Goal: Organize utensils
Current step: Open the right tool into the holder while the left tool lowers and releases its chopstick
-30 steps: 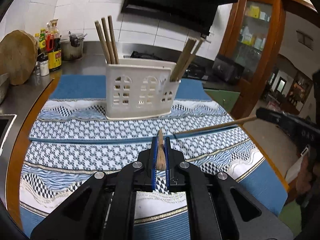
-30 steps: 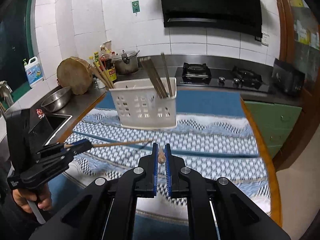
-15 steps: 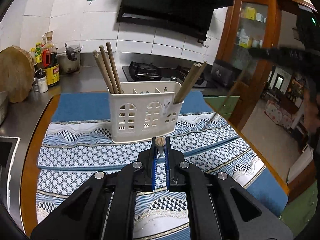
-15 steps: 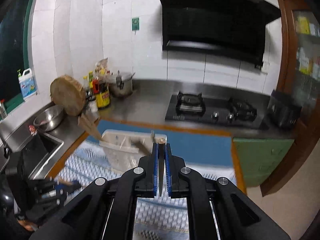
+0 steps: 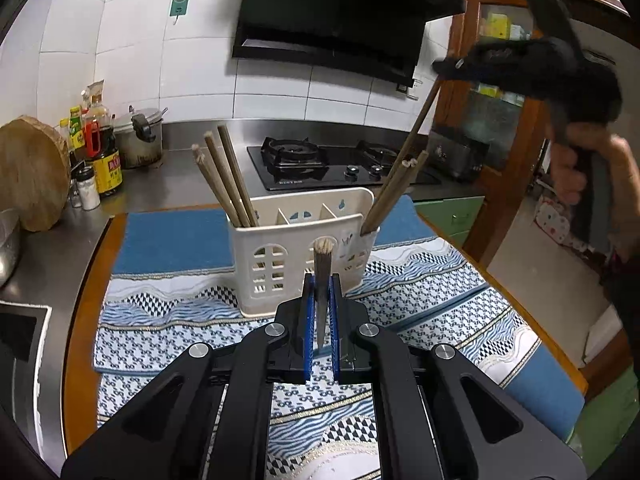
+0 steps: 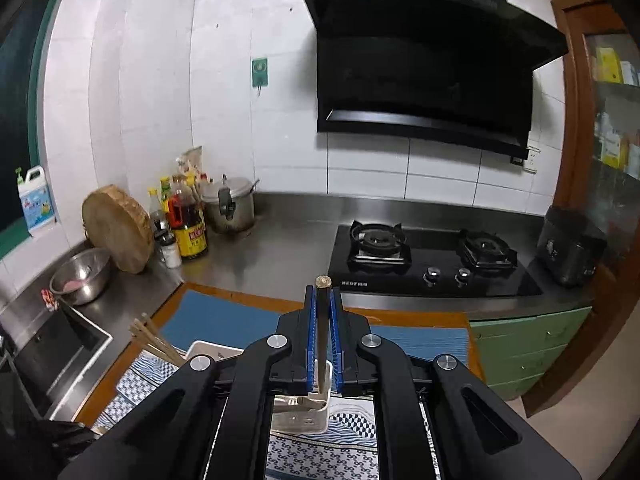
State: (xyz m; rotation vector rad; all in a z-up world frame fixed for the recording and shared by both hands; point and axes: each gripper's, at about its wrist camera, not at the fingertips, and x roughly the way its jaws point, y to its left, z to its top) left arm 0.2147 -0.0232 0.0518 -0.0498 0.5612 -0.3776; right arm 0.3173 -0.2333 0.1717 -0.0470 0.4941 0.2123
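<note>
Your left gripper [image 5: 321, 304] clamps a chopstick [image 5: 321, 276] at frame center, while your right gripper [image 6: 322, 312] pinches another chopstick [image 6: 322, 320] above the holder [image 6: 300, 412].

Home kitchen: gas hob [image 6: 432, 258], range hood [image 6: 424, 60].

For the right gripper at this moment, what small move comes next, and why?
Probably lower and release: the right gripper is shut on a chopstick whose lower tip already sits inside the right end compartment of the white holder, among other chopsticks.
</note>
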